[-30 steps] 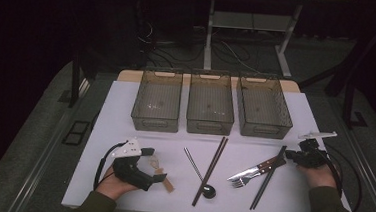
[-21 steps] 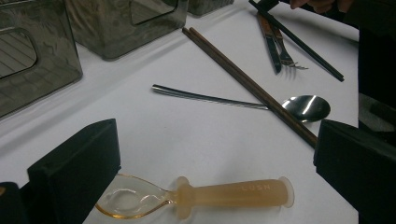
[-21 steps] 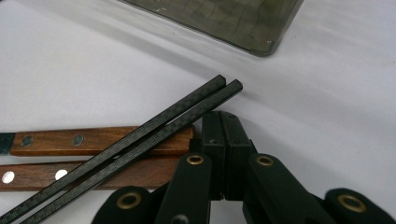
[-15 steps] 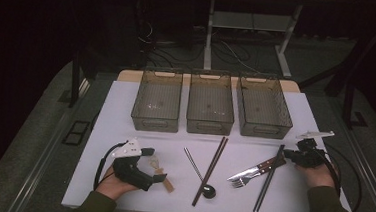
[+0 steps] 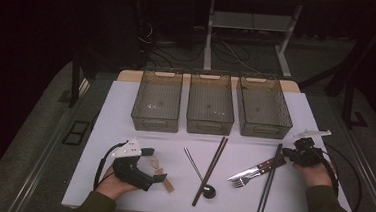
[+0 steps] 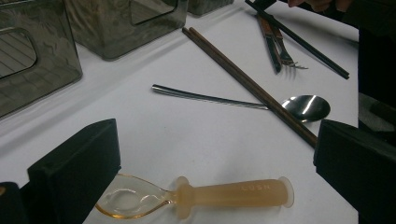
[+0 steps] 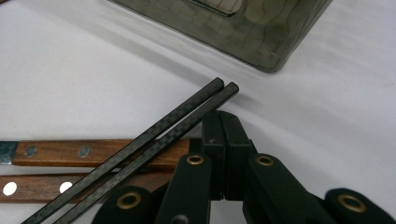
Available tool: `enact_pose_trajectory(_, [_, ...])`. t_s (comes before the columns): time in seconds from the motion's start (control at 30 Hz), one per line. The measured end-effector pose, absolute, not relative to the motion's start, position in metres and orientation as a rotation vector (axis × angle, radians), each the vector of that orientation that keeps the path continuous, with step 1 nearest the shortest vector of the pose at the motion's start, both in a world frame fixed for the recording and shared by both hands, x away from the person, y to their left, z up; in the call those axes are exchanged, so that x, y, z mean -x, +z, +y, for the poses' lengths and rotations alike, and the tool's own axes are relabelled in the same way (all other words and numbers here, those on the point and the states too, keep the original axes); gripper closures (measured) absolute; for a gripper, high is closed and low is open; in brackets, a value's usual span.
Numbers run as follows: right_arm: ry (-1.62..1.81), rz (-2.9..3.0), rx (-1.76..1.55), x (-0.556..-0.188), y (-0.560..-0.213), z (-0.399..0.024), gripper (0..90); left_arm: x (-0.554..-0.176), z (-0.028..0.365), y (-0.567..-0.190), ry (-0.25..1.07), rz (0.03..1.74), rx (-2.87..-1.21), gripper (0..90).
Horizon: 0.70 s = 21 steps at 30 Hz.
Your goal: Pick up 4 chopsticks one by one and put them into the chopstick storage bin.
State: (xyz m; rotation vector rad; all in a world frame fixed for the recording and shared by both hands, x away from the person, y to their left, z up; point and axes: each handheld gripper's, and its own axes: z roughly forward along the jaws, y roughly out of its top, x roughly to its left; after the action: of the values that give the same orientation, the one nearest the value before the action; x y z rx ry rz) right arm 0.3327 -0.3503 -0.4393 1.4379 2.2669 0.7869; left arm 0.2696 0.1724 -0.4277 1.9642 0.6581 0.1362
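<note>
The room is dark. A white flat table top (image 5: 120, 111) sits in the middle, and light falls on it from above. Around the table lies a grey carpet floor (image 5: 38, 140). A shiny metal rail (image 5: 53, 141) runs along the floor on the left side. Behind the table stands a desk with pale metal legs (image 5: 209, 37) and a low shelf between them. Black cables (image 5: 230, 51) lie tangled on the floor near those legs. The back of the room is almost black.
</note>
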Motion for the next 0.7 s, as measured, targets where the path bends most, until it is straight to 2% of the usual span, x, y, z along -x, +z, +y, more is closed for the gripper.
enact_pose_trajectory(0.7, [0.851, 2.258, -1.407, -0.3339, -0.4359, -0.3424, 89.6, -0.2695, 0.1723, -0.4277, 0.135, 0.658, -1.968, 0.0])
